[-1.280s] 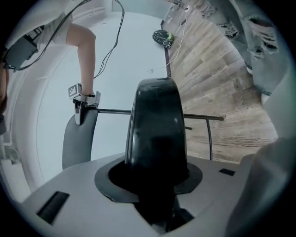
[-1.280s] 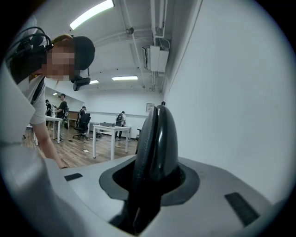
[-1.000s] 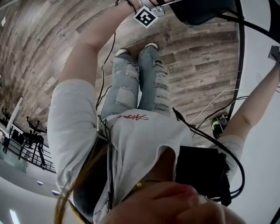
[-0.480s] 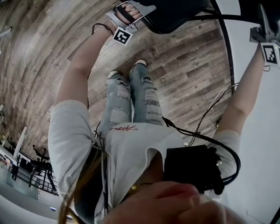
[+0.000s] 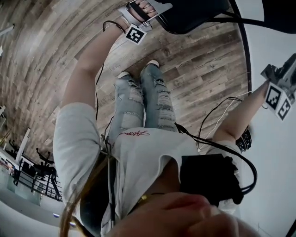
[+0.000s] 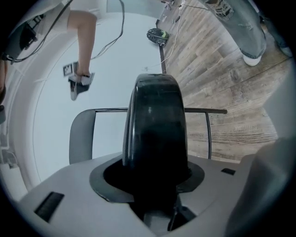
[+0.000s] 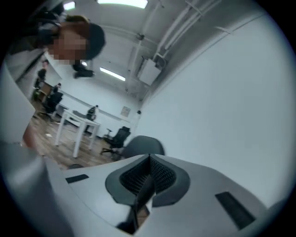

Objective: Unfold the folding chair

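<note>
The folding chair's black padded seat [image 5: 194, 14] is at the top of the head view. My left gripper [image 5: 159, 11] is shut on its edge. In the left gripper view the seat edge [image 6: 157, 125] fills the gap between the jaws of the left gripper [image 6: 155, 162], which have just been opening a little. Beyond it run the chair's thin metal tube [image 6: 206, 111] and a grey curved part [image 6: 81, 136]. My right gripper [image 5: 287, 67] hangs by the white wall, away from the chair. In its own view the right gripper [image 7: 149, 162] is shut with nothing between the pads.
The person's legs and shoes [image 5: 150, 64] stand on the wood floor just before the chair. Cables and a black-green device [image 6: 157, 34] lie by the white wall [image 5: 273, 152]. Behind the person are a white table [image 7: 76, 122] and an office chair [image 7: 118, 136].
The right gripper has come away from the chair's top right part, swung down along the wall and shut. The left gripper keeps its hold on the seat, which sits slightly lower.
</note>
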The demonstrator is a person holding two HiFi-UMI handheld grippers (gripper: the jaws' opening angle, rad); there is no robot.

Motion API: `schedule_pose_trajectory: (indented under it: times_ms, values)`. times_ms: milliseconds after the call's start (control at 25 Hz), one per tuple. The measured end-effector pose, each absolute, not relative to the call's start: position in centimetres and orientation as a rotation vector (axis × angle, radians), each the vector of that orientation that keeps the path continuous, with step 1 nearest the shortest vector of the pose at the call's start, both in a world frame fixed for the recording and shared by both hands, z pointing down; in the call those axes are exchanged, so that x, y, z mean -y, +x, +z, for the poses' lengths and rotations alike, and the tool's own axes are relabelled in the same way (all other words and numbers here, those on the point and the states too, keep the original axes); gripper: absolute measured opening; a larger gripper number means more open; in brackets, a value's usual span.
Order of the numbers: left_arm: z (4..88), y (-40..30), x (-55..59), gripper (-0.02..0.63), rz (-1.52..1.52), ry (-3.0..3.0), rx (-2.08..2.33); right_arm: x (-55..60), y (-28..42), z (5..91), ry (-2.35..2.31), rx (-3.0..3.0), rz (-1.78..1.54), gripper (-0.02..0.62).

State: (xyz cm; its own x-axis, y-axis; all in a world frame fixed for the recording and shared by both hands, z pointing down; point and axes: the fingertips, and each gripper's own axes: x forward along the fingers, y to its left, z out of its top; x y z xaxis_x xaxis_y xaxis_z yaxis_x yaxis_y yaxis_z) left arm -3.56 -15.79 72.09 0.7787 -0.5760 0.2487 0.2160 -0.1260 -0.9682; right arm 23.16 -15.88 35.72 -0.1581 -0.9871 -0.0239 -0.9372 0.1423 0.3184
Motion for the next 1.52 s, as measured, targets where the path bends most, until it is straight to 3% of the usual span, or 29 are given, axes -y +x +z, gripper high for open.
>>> schedule_pose_trajectory:
  times_ms: [120,240,440,720,760,840,1080,1360,1520]
  values:
    - [73.1,-4.2,16.4,0.239,-0.756,-1.537,-0.334,12.4,12.1,43.0,1.610,2.393,-0.248,0.017]
    - [74.6,-5.6,16.8,0.249,-0.803,-1.506,-0.412,13.6,5.6,51.3,1.584,2.401,-0.051,0.017]
    - [79.8,-10.5,18.8,0.310,-0.984,-1.529,-0.734,15.3,0.0,57.4,1.581,2.375,-0.081,0.017]
    - [79.1,-14.1,18.3,0.294,-0.718,-1.755,-1.229,15.0,-5.2,66.6,1.587,2.402,-0.091,0.017]
    - [79.4,-15.5,18.0,0.260,-0.709,-1.793,-1.326,14.9,-5.8,67.5,1.580,2.406,-0.088,0.017]
    - [80.1,-18.8,17.2,0.017,-0.704,-1.838,-1.501,14.4,-6.9,68.0,1.566,2.424,-0.101,0.017]
    - [73.7,-22.7,14.6,0.015,-0.658,-2.096,-1.733,12.6,-7.6,63.0,1.603,2.435,-0.068,0.017]
    - [48.3,-20.5,11.1,0.015,-0.224,-2.487,-1.854,7.6,-8.2,42.2,1.752,2.469,-0.122,0.017]
    - [34.7,-17.3,9.0,0.015,0.037,-2.781,-1.710,5.3,-8.2,29.7,1.801,2.531,-0.175,0.018]
